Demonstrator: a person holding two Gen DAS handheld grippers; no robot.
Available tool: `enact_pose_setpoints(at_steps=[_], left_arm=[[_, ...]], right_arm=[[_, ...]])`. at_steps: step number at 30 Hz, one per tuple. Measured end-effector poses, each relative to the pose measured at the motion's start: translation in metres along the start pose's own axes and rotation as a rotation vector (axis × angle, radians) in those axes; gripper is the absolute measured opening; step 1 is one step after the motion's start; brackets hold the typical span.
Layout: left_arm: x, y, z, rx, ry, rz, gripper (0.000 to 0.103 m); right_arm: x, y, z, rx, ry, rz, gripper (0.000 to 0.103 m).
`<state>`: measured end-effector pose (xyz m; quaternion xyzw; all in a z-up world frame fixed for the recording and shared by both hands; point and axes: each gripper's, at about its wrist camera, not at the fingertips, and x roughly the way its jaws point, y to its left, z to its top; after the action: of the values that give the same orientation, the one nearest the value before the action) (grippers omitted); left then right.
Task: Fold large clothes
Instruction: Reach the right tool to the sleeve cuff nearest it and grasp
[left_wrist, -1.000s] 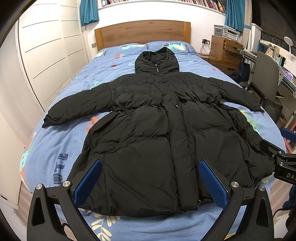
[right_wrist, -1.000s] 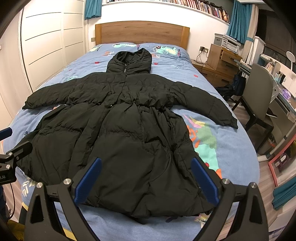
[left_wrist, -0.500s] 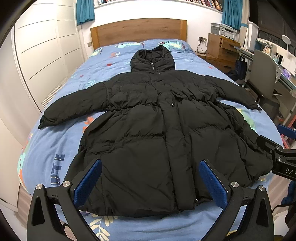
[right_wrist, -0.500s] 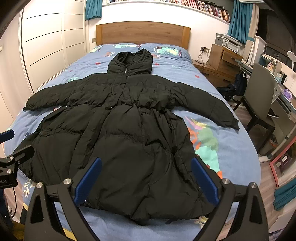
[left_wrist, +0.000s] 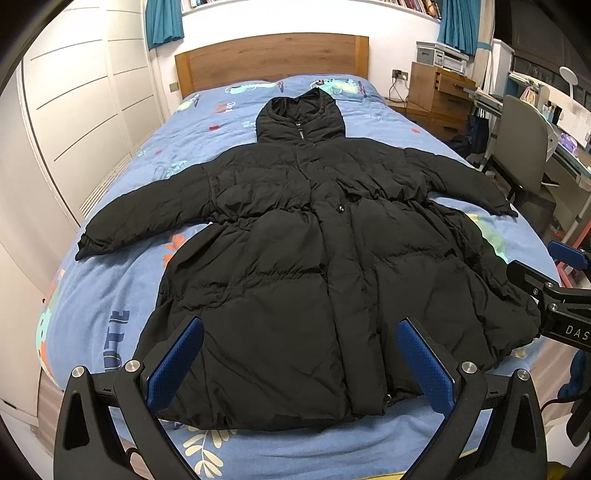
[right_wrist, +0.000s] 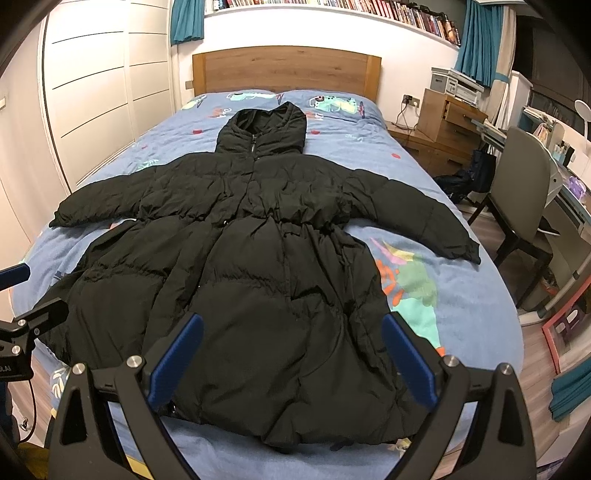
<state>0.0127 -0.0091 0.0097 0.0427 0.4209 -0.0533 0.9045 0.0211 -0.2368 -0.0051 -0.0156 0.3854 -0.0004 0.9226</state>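
Coat (left_wrist: 295, 266): black puffer, front up, spread flat on the bed – hood toward the headboard, hem at the near edge.
Sleeves: both stretched out to the sides, cuffs near the bed's edges.
Hood (right_wrist: 262, 134): flat, zip pull at the collar.
Left gripper (left_wrist: 301, 362): above the hem, blue pads (left_wrist: 175, 360) wide apart, holding nothing.
Right gripper (right_wrist: 291, 354): also over the hem, fingers spread – clear of the cloth.
Bed (left_wrist: 110, 295): blue cartoon-print cover.
Headboard (right_wrist: 286, 72): wood, against the white wall.
Wardrobe (left_wrist: 81, 110): white doors, left of the bed.
Chair (right_wrist: 524, 192): grey, right of the bed, beside a desk.
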Motion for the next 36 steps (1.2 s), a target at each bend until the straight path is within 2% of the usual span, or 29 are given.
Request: enact_pose_setpoints(at_steps=[12, 19, 23, 27, 31, 36], left_arm=[[-0.003, 0.008, 0.018, -0.019, 0.019, -0.002, 0.102], [-0.013, 0.027, 0.057, -0.068, -0.072, 0.049, 0.102], [-0.009, 0.034, 0.082, -0.077, -0.13, 0.118, 0.102], [0.002, 0.045, 0.105, -0.094, -0.171, 0.13, 0.102], [0.02, 0.057, 0.119, -0.115, -0.148, 0.107, 0.102], [0.048, 0.064, 0.132, -0.109, -0.117, 0.123, 0.102]], right_arm=[[0.0, -0.005, 0.015, 0.011, -0.022, 0.019, 0.098], [0.008, -0.014, 0.053, 0.04, -0.068, 0.03, 0.098], [0.022, -0.025, 0.077, 0.067, -0.088, 0.022, 0.098], [0.047, -0.048, 0.095, 0.138, -0.082, 0.02, 0.098], [0.089, -0.088, 0.102, 0.286, -0.049, 0.02, 0.098], [0.144, -0.142, 0.09, 0.452, 0.015, -0.019, 0.098]])
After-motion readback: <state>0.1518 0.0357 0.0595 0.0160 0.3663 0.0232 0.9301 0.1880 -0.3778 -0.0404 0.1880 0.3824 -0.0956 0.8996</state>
